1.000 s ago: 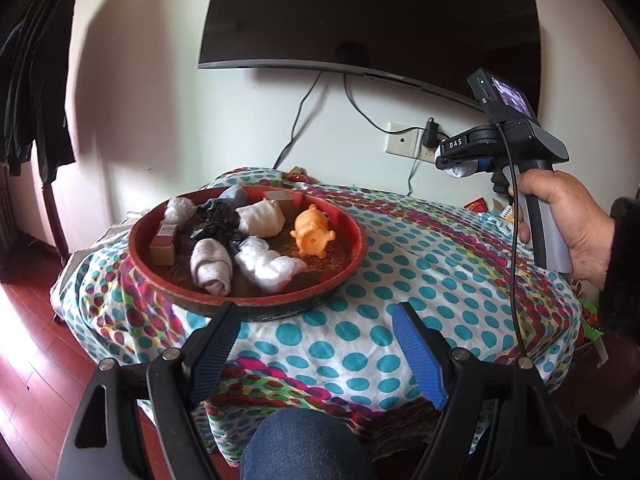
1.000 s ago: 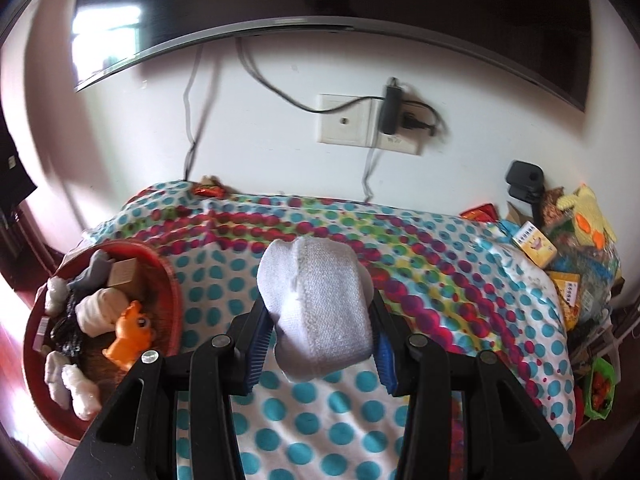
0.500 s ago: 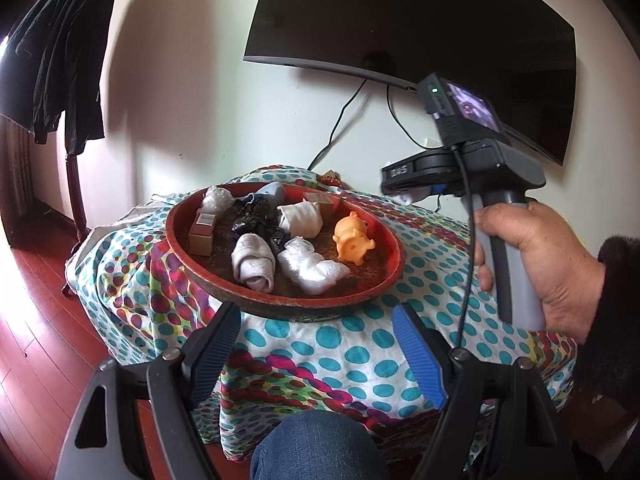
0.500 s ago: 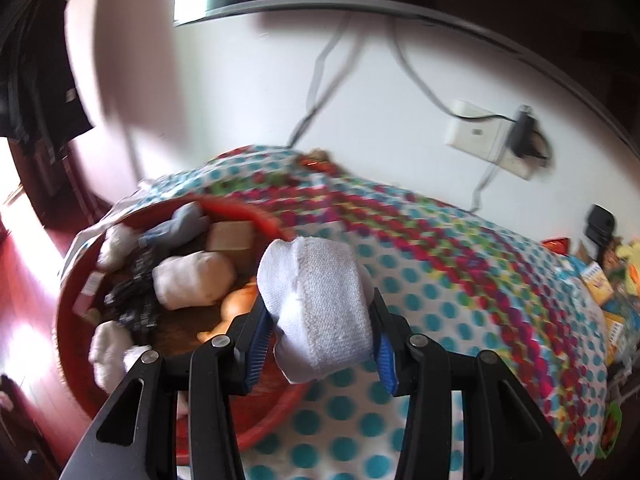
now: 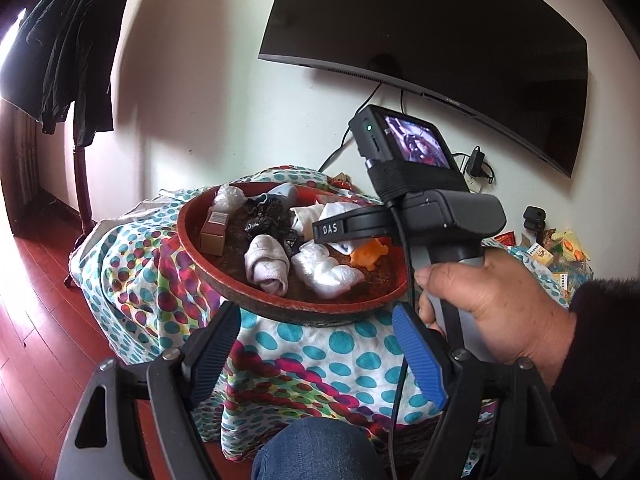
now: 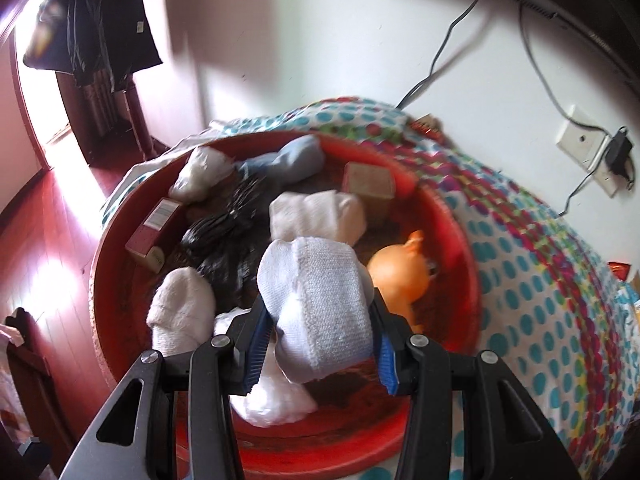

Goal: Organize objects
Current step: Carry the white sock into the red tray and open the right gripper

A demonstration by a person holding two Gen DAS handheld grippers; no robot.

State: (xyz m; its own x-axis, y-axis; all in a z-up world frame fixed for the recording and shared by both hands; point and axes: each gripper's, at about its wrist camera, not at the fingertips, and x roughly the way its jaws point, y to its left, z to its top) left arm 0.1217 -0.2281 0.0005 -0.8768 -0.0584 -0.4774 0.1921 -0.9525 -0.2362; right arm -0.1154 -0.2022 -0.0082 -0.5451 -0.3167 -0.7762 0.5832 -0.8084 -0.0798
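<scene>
A round red tray (image 6: 468, 280) sits on the dotted tablecloth (image 6: 540, 280) and also shows in the left wrist view (image 5: 304, 304). It holds rolled white socks (image 6: 320, 212), a black bundle (image 6: 224, 236), an orange toy pig (image 6: 400, 276) and small boxes (image 6: 152, 236). My right gripper (image 6: 320, 340) is shut on a rolled white sock (image 6: 320, 304) and holds it above the tray's middle. In the left wrist view the right gripper's body (image 5: 420, 220) hangs over the tray. My left gripper (image 5: 316, 356) is open and empty, in front of the tray's near rim.
A dark TV (image 5: 440, 40) hangs on the wall behind the table. Dark coats (image 5: 68, 52) hang on a stand at the left. Snack packs and toys (image 5: 556, 252) lie at the table's right end. A wall socket with a charger (image 6: 596, 152) is behind. My knee (image 5: 316, 452) is below.
My right gripper has carried the white sock left, from above the bare cloth to above the tray. The left gripper's view has shifted so the tray sits closer.
</scene>
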